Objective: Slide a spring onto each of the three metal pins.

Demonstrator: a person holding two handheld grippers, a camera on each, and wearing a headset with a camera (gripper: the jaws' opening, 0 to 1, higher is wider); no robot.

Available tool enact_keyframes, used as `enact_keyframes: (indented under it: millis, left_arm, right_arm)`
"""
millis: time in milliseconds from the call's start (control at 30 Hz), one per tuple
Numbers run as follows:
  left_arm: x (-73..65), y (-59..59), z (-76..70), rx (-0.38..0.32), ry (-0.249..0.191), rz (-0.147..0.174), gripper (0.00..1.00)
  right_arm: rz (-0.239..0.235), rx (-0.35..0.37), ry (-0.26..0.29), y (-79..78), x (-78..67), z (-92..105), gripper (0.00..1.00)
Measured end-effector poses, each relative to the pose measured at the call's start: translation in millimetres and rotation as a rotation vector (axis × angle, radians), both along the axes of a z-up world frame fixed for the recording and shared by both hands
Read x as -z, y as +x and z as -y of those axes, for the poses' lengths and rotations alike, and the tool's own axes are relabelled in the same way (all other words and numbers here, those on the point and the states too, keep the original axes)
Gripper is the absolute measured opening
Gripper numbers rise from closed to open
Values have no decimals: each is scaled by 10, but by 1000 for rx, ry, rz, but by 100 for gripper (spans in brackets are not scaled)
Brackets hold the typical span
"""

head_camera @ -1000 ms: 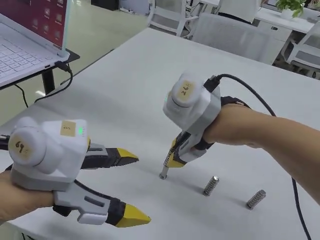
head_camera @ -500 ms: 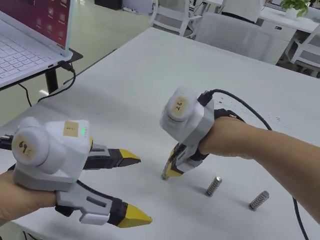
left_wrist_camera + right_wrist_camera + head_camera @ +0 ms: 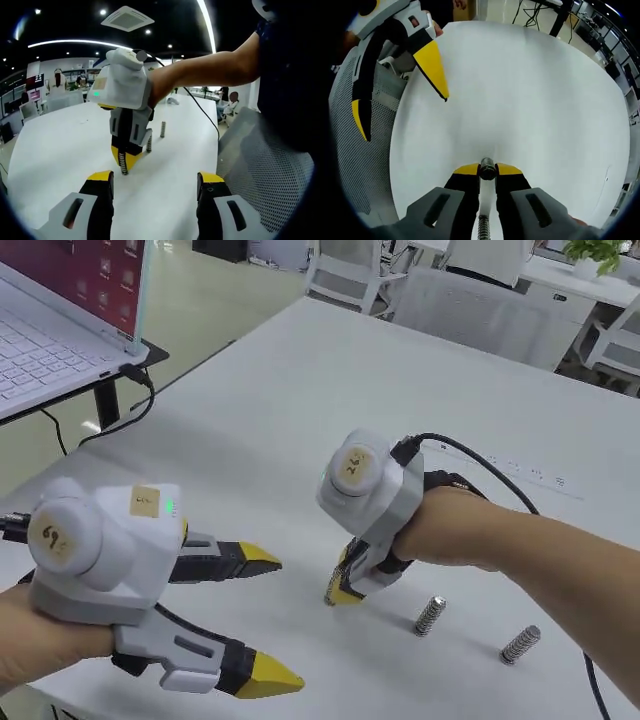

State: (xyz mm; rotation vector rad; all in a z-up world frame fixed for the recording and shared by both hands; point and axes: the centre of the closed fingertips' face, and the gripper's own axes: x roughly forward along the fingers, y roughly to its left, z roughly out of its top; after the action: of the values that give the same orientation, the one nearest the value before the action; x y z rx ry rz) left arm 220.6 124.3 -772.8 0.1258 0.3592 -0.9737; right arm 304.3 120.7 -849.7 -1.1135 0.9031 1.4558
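Right gripper (image 3: 487,171) around metal pin (image 3: 487,166)

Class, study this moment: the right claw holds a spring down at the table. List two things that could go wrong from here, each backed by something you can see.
1. The right claw pinches the spring at its yellow tips, with the lower end at the table. The spring may slip or topple on release.
2. The second spring and third spring stand close beside the person's hand. A careless withdrawal could knock them over.
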Motion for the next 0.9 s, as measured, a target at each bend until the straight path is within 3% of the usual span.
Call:
enact_keyframes:
  millis: [167, 433, 667, 900]
  left_arm:
    - [-5, 1, 5, 0, 1, 1, 63]
    - [-5, 10, 2, -5, 0, 0, 64]
    - [-14, 34, 1, -10, -2, -1, 65]
    - [-40, 55, 17, -10, -1, 1, 65]
  right_arm:
    - [-4, 16, 2, 22, 8, 0, 10]
    - [-2, 50, 25, 69, -15, 23, 22]
    - [15, 91, 60, 160, -117, 109, 31]
    - [14, 126, 124, 151, -283, 199, 36]
